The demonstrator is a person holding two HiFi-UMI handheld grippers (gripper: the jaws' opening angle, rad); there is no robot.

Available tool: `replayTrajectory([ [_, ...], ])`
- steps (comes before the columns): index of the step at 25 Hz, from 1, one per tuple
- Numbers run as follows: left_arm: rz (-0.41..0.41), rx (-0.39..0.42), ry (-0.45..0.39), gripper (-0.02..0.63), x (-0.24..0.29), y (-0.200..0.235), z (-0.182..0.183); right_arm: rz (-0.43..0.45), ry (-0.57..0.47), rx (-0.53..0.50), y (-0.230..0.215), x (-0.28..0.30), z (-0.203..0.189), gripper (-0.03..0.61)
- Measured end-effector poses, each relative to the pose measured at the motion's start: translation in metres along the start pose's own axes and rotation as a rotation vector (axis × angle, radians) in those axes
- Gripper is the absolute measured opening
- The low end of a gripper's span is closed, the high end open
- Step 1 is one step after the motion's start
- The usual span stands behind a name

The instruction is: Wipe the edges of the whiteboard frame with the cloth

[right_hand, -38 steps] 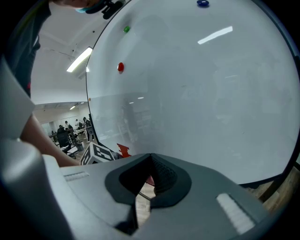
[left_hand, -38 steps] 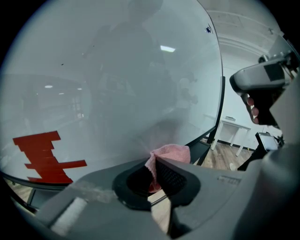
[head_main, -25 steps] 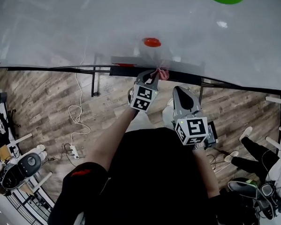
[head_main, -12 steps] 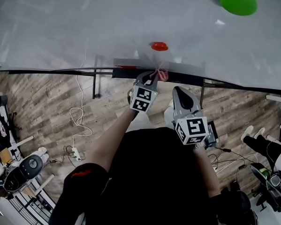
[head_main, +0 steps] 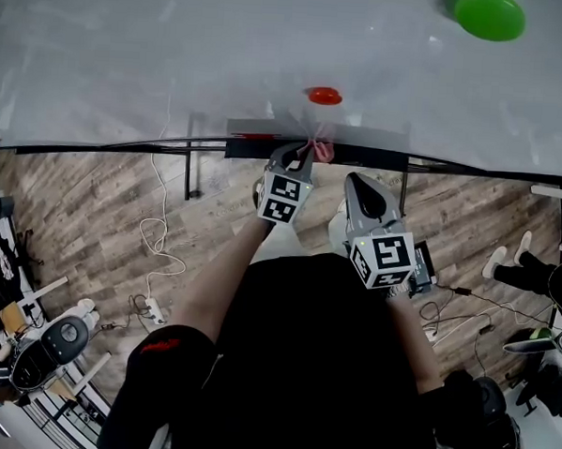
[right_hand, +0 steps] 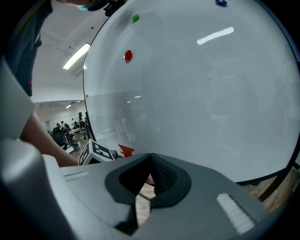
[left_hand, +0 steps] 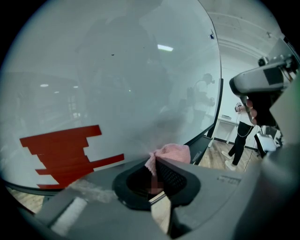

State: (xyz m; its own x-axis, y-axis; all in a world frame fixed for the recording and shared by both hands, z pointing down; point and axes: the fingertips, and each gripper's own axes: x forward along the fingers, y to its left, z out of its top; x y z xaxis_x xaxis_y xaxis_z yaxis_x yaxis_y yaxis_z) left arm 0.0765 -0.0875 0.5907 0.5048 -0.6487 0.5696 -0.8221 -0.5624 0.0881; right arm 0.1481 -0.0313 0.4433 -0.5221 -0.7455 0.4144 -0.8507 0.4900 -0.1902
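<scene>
No legible text, brand or number found. Black-and-white square coded markers stand on the cubes of the left gripper (head_main: pixel 304 152) and right gripper (head_main: pixel 353 179). The red stepped mark (left_hand: pixel 65 150) on the whiteboard (head_main: pixel 177 54) is unlettered.

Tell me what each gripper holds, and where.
Left gripper pinches the pink cloth by a bunched fold; right gripper is shut, empty.

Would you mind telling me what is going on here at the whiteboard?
A person stands at the whiteboard with a gripper in each hand. The left gripper is clamped on a pink cloth, held at the bottom edge of the frame. The right gripper is shut and empty, waiting just below the board.
</scene>
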Motion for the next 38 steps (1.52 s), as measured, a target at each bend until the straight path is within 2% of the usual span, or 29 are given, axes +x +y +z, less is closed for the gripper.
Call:
replayTrajectory([
  [4, -0.007, 0.02, -0.003, 0.017, -0.004, 0.002, 0.008, -0.008, 0.001, 0.0, 0.002, 0.001, 0.001, 0.002],
  [19, -0.008, -0.004, 0.005, 0.017, -0.011, 0.023, -0.011, -0.01, 0.009, -0.01, 0.022, 0.015, -0.003, 0.002],
  [29, -0.004, 0.019, 0.001, 0.017, -0.025, 0.036, -0.006, -0.003, 0.013, -0.007, 0.038, 0.022, -0.004, 0.002],
  [38, 0.007, 0.016, 0.008, 0.017, -0.033, 0.056, -0.018, 0.009, 0.014, -0.001, 0.054, 0.036, -0.008, 0.002],
])
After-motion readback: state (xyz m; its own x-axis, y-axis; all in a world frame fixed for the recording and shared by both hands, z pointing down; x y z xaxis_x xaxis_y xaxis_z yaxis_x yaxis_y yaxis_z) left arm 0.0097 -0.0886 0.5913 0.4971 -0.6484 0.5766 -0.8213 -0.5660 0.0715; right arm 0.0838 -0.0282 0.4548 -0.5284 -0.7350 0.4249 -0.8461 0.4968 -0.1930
